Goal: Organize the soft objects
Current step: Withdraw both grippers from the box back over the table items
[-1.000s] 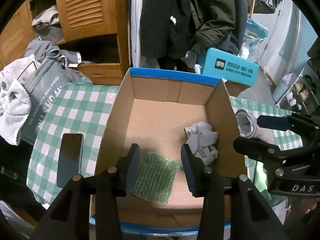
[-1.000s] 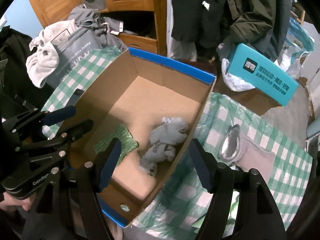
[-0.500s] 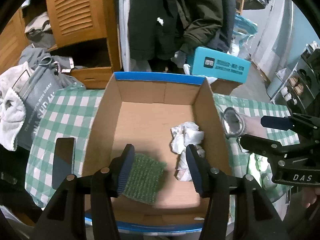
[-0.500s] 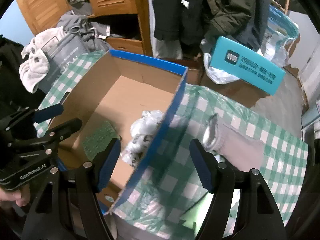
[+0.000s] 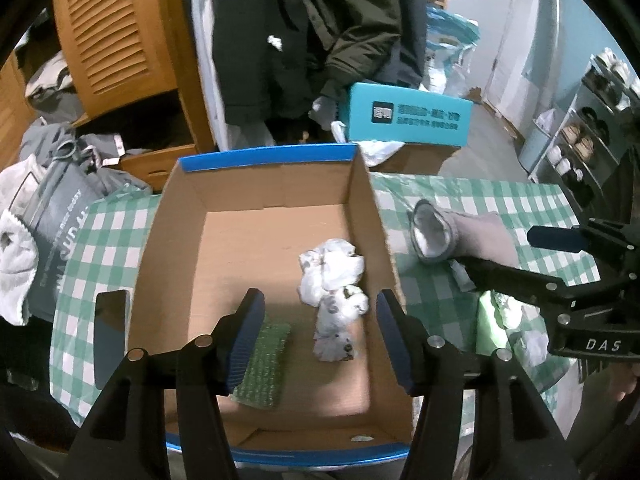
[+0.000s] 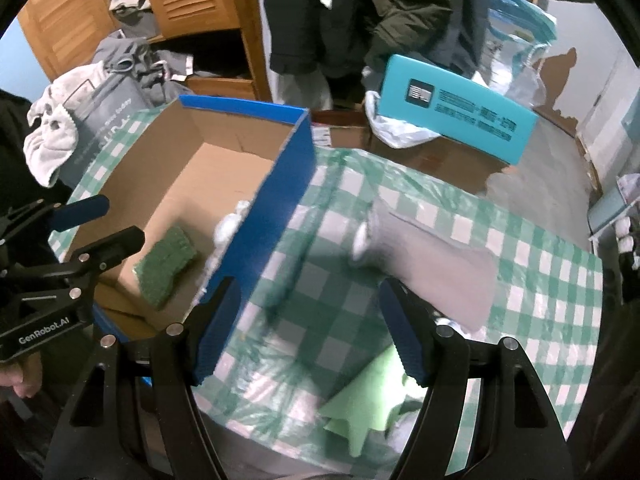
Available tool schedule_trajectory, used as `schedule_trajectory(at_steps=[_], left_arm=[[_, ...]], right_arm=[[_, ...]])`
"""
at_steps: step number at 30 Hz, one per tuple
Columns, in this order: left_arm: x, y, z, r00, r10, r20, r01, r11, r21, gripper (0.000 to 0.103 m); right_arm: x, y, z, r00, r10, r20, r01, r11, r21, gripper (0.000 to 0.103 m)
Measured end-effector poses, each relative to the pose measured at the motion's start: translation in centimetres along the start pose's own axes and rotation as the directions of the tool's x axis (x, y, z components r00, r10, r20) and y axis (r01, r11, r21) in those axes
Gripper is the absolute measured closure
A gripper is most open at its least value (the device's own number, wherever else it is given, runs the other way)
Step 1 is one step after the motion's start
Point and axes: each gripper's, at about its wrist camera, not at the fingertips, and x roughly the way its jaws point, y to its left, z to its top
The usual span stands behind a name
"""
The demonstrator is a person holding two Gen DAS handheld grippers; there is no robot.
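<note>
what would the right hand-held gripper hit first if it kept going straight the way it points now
Most likely the green checked tablecloth: nothing lies between the open fingers of the right hand-held gripper. The grey sock sits just beyond, and the blue box wall is beside its left finger. The picture is blurred, so depth is uncertain.

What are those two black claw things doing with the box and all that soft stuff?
A person holds a claw in each hand, sorting soft things into the cardboard box. A green scrubby pad and a crumpled white cloth already lie inside. The left gripper has just been opening and holds nothing. The right gripper, open and empty too, hangs over the checked tablecloth near a grey sock.
</note>
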Motion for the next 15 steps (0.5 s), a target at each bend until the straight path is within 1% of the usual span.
schedule_trajectory(at_steps=[4,9,15], left_arm=[[0.4,-1.5,0.0,1.0,-0.002,-0.014,0.003,1.0,0.028,0.044],[0.7,-3.7,0.0,0.999,-0.022,-0.03,0.023,0.998,0.063,0.043],[1.5,-6.6,-0.3,0.998,-0.037,-0.058,0.044,0.992,0.117,0.041]], right_arm=[[-0.1,-1.9,-1.0,1.0,-0.015,-0.004,0.015,0.999,0.032,0.03],[0.0,-4.1,-2.2,0.999,-0.028,-0.017,0.03,0.997,0.075,0.03],[-0.1,-6.4,-3.5,0.999,-0.044,-0.026,0.046,0.993,0.109,0.03]])
